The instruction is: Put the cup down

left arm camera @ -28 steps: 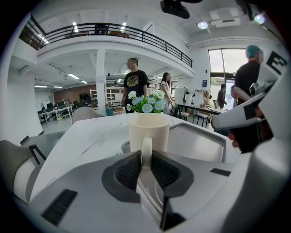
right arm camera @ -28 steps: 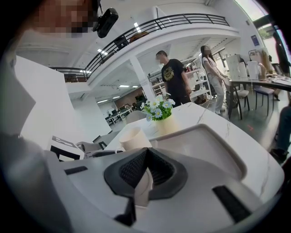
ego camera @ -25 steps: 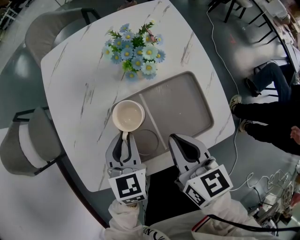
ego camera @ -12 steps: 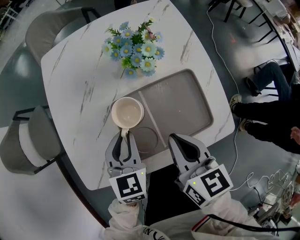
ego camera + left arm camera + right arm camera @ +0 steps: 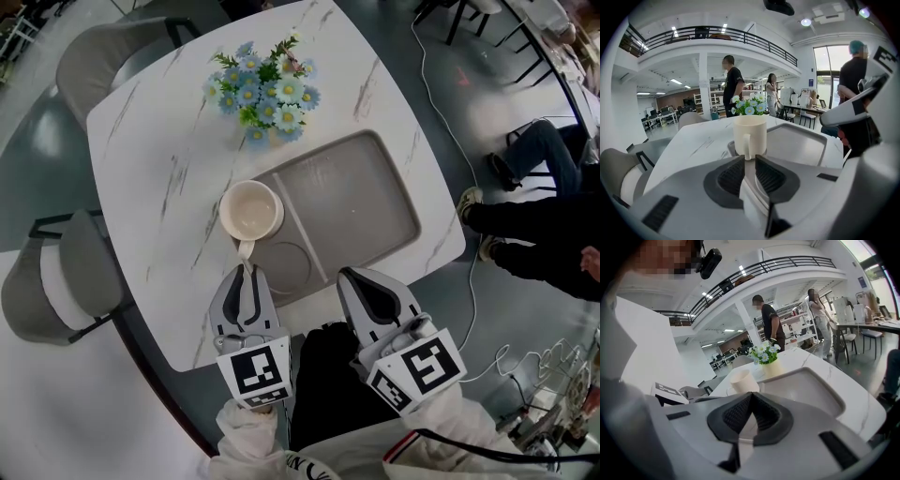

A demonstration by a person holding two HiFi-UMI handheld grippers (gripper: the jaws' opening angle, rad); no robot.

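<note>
Right gripper (image 5: 347, 276): you are keeping it clenched on nothing, near the tray's near rim. Left gripper (image 5: 247, 270): you are holding it released, jaws slightly apart, the cup's handle just ahead of their tips. The cup (image 5: 250, 208) is standing upright in the left section of the grey tray (image 5: 356, 202) on the white table (image 5: 150, 187), with flowers (image 5: 262, 89) sitting beyond.

- Left gripper (image 5: 246, 274) and right gripper (image 5: 362, 281): pale grey moulded shells, black ribbed pads (image 5: 732, 175)
- Cube (image 5: 255, 372) on each, black-and-white square markers
- White sleeves (image 5: 246, 433), loosely creased
</note>
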